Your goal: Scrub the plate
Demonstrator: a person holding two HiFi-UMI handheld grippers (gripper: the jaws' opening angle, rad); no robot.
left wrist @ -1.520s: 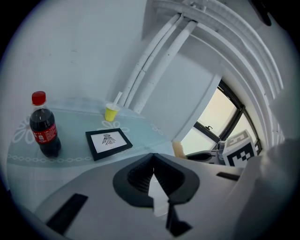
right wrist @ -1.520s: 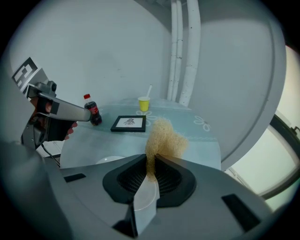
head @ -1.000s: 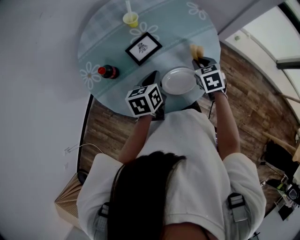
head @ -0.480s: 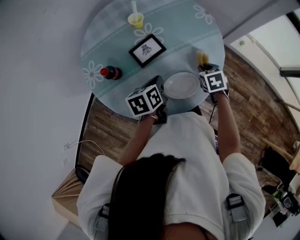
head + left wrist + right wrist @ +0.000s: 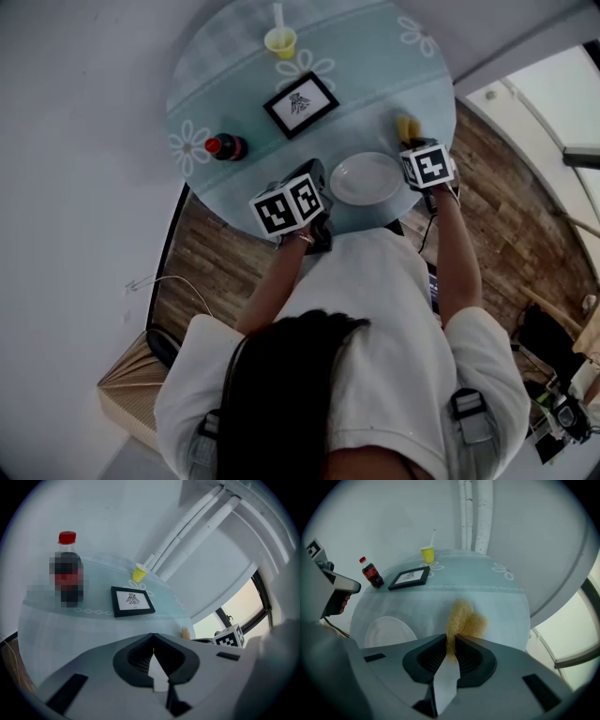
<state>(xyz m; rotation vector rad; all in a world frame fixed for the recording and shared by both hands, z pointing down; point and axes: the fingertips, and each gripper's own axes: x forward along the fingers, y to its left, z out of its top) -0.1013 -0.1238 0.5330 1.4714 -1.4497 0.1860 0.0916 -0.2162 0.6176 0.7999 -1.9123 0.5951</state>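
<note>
White and round, the plate lies on the table close to its near edge, directly in front of the person and between the two tools. Its face looks bare. In the right gripper view the plate sits low and to the left, apart from the jaws.

The right tool is clamped on a yellow-brown sponge. Its jaws pinch the lower edge, and the rest of the fluffy pad sticks out in front of them. The sponge is over the bare cloth just beyond the plate's right rim, not over the plate. Whether it touches the cloth I cannot tell.

The left tool is at the plate's left side, near the table's edge. Its jaws are pressed together with nothing between them, as the left gripper view shows at the left tool. Whether it touches the plate's rim I cannot tell.

A pale blue-green cloth with white daisies covers the round table. Farther back stand a cola bottle with a red cap at the left, a black picture frame lying flat near the middle, and a yellow cup with a straw near the far edge. All three are well apart from the plate.
</note>
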